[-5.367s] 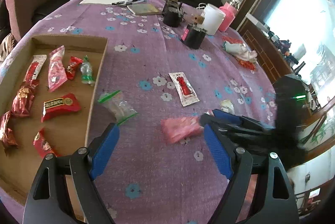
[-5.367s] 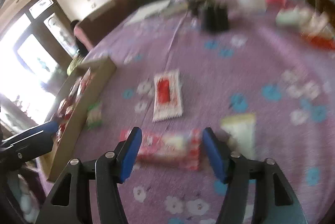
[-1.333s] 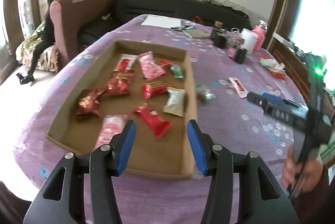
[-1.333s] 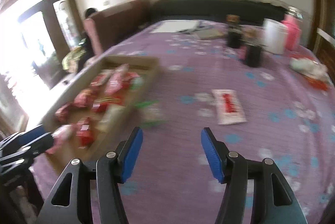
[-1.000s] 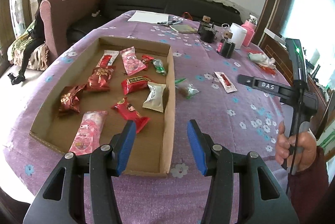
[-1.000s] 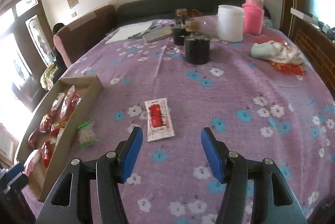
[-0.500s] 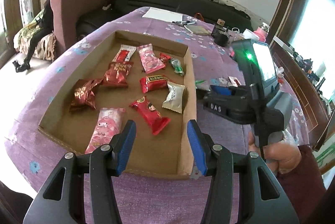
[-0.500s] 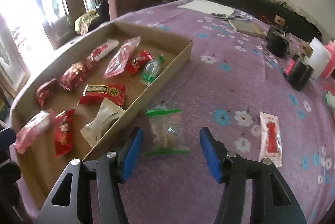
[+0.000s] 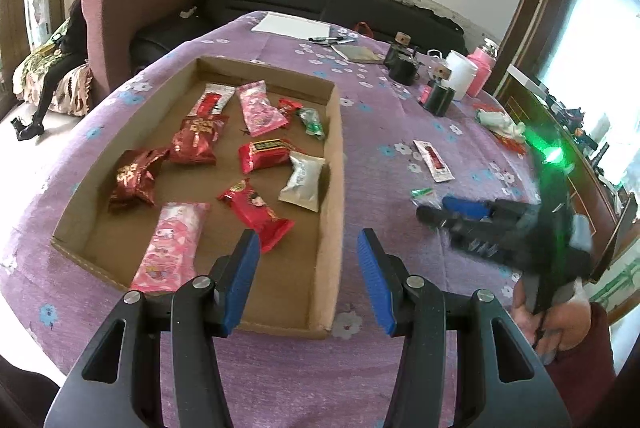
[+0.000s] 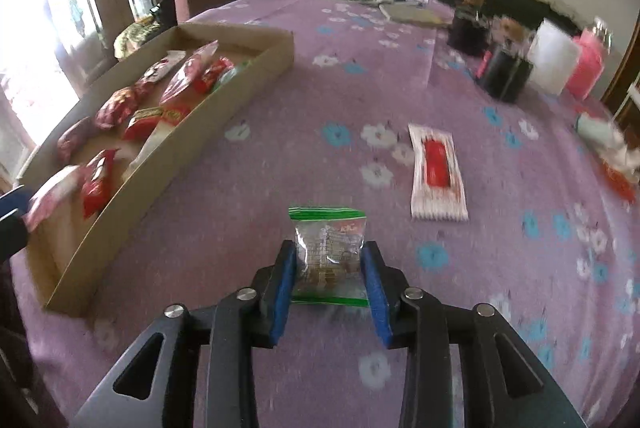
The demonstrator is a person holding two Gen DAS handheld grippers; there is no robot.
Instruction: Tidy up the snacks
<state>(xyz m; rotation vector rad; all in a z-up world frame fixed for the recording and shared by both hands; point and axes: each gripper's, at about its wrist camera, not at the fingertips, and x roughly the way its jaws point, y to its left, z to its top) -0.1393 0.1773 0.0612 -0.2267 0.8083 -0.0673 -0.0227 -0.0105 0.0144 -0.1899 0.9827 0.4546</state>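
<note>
Right of cardboard tray [image 10: 224,116], on purple cloth: right gripper [image 10: 330,282] clamped on clear green-edged snack packet [image 10: 328,252]. Left gripper [image 9: 306,278] spread wide, holding nothing, over tray's near end.

Black sofa [image 9: 320,4], maroon armchair [image 9: 132,12], bright windows [image 10: 60,8]

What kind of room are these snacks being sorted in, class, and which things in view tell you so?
Probably a home living room: a black sofa and an armchair stand behind a table under a flowered purple tablecloth.
</note>
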